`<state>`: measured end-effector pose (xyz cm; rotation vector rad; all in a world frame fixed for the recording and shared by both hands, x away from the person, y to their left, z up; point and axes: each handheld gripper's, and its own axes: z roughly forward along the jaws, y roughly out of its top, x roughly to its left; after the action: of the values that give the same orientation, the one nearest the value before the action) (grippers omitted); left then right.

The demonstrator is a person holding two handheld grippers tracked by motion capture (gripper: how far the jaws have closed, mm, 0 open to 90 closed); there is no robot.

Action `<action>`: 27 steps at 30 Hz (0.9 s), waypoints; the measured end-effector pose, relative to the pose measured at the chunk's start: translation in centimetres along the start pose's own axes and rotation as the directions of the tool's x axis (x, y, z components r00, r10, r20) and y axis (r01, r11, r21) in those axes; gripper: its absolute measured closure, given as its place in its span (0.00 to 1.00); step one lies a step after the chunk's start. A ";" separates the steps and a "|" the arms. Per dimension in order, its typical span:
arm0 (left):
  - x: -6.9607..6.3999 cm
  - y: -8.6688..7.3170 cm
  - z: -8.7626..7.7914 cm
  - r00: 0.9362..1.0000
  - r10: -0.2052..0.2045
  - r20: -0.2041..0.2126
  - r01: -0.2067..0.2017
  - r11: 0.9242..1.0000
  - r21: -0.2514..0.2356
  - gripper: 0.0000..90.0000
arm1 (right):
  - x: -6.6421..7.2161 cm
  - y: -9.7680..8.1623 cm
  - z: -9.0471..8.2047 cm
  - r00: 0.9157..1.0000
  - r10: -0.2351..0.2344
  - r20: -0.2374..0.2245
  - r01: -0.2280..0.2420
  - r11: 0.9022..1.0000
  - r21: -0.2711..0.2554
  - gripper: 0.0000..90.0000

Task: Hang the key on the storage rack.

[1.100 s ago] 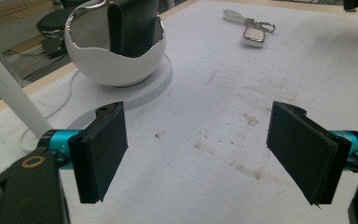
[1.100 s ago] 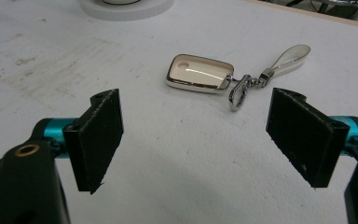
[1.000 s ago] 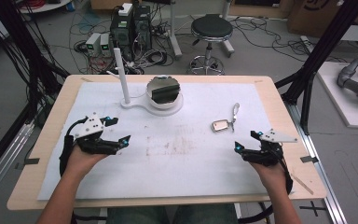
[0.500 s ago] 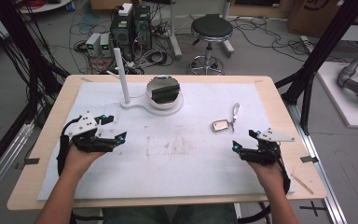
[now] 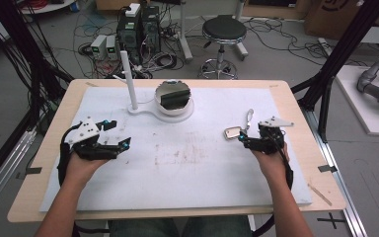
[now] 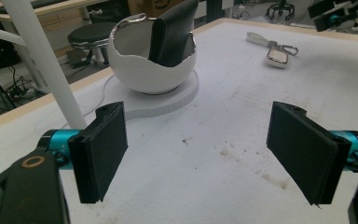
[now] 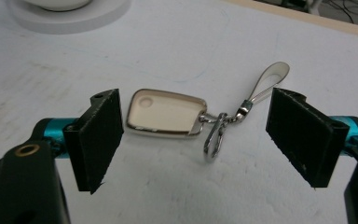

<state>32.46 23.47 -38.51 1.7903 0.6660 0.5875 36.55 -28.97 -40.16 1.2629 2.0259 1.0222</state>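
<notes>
A cream key fob (image 7: 165, 114) with a silver rim lies flat on the white mat, joined by a carabiner (image 7: 214, 135) to a white strap loop (image 7: 270, 79). My right gripper (image 7: 200, 140) is open, its jaws standing either side of the fob and carabiner without touching them. From the high view the fob (image 5: 233, 133) sits just ahead of my right gripper (image 5: 244, 138). My left gripper (image 5: 118, 133) is open and empty over the mat's left side. The left gripper (image 6: 204, 149) faces a white bowl (image 6: 140, 70) holding a dark upright object (image 6: 172, 32).
The bowl (image 5: 173, 101) stands on a white base (image 5: 148, 111) with an upright white post (image 5: 128, 79) at the table's back centre. The white mat (image 5: 187, 168) covers most of the wooden table (image 5: 303, 123). Beyond the far edge are a stool (image 5: 223, 29) and computers with cables.
My right gripper has moved forward so that its open jaws now flank the key fob. The left gripper has hardly shifted.
</notes>
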 end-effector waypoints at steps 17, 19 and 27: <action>0.3 -0.3 -0.4 1.000 -0.005 -0.015 0.005 1.000 -0.005 0.22 | -3.0 0.9 7.9 0.972 0.141 0.189 -0.178 0.964 0.195 0.48; 0.2 -0.4 -0.5 1.000 -0.006 -0.015 0.006 1.000 -0.004 0.22 | -3.1 0.6 8.1 0.968 0.183 0.169 -0.215 0.957 0.194 0.68; 0.1 -0.3 -0.6 1.000 0.000 -0.016 0.000 1.000 -0.006 0.22 | -2.7 0.6 7.9 0.979 0.100 0.175 -0.137 0.967 0.213 0.93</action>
<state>32.07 24.07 -38.60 1.7817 0.6740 0.6037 44.02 -28.75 -43.99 1.5483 2.0005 0.7282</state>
